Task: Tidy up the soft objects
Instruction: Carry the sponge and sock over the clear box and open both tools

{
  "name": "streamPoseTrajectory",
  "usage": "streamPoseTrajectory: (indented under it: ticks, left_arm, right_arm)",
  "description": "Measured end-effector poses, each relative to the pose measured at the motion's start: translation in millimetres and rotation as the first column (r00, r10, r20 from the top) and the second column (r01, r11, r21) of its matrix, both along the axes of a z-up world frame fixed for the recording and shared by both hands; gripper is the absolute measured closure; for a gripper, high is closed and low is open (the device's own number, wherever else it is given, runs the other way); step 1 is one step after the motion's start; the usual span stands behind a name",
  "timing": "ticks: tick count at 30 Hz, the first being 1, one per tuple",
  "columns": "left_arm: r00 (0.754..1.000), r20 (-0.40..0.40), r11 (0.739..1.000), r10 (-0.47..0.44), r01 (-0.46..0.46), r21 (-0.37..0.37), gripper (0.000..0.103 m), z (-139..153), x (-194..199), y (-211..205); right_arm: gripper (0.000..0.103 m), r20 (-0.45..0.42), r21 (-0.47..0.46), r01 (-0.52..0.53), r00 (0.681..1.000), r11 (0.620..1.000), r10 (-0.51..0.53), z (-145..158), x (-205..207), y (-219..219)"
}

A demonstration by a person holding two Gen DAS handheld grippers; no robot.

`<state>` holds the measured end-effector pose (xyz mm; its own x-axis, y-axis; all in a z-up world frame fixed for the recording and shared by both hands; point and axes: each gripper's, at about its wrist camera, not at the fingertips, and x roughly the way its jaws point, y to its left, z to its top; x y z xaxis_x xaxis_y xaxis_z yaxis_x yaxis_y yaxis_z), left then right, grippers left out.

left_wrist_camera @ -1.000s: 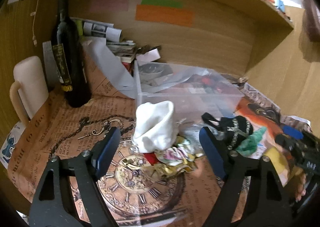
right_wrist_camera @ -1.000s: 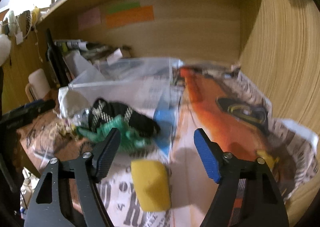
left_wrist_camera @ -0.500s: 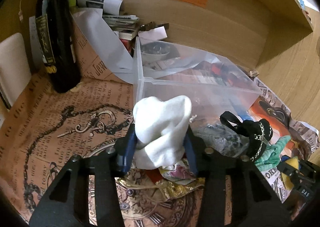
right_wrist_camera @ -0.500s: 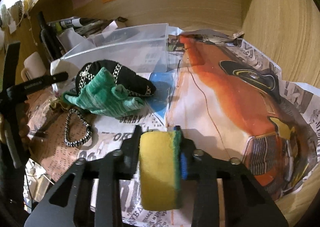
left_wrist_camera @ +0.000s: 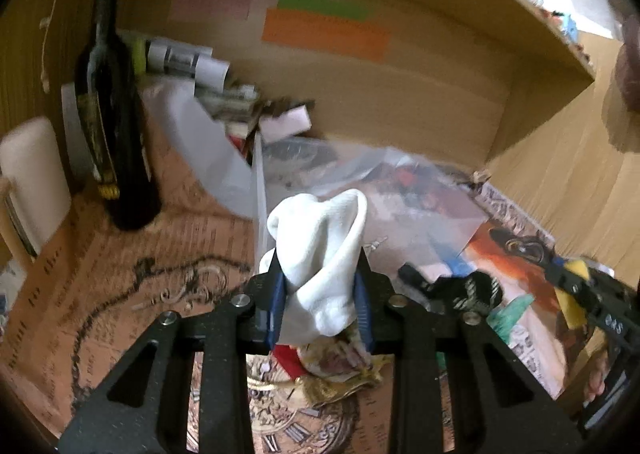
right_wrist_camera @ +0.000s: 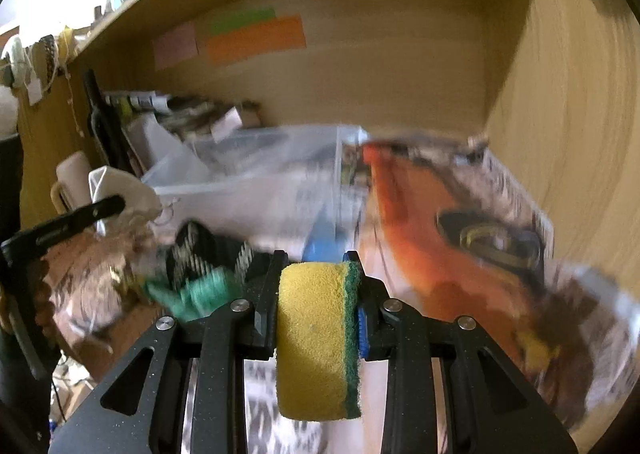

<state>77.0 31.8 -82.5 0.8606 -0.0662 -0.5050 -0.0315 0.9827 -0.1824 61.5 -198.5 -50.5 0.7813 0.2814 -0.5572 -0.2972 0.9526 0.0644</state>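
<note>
Two grippers, each loaded: the left gripper [left_wrist_camera: 320,290] pinches a white sock [left_wrist_camera: 320,254] at frame centre; the right gripper [right_wrist_camera: 318,294] pinches a yellow-green sponge [right_wrist_camera: 316,338] at lower centre.

Right wrist view is smeared pretty badly; the clear plastic bin [right_wrist_camera: 256,190] is mostly streaks, so no telling what's inside it; the green cloth [right_wrist_camera: 196,292] and the black patterned thing [right_wrist_camera: 200,250] beside it blur into each other. The yellow sponge [right_wrist_camera: 316,338] hides the inner faces of the right gripper [right_wrist_camera: 318,294]; same story on the left, where the white sock [left_wrist_camera: 320,254] covers the pads of the left gripper [left_wrist_camera: 320,298] and whatever lies right behind it. The dark bottle [left_wrist_camera: 110,114] has an unreadable label.
</note>
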Motion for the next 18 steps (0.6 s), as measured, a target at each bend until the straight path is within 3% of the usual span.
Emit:
streamPoseTrajectory:
  ticks: [9,18]
  left_arm:
    - [0.996,0.084,1.000,-0.010,0.009,0.010,0.073,39.7,17.3,6.3]
    - [0.998,0.065,1.000,-0.025,0.024,0.005,0.073,54.2,67.5,20.9]
  right_arm:
    - [0.077,0.092,0.010,-0.075,0.993,0.997,0.074,37.3,50.3,22.7]
    - [0.077,0.071,-0.018,-0.149,0.986,0.989,0.150,45.9,103.3,58.6]
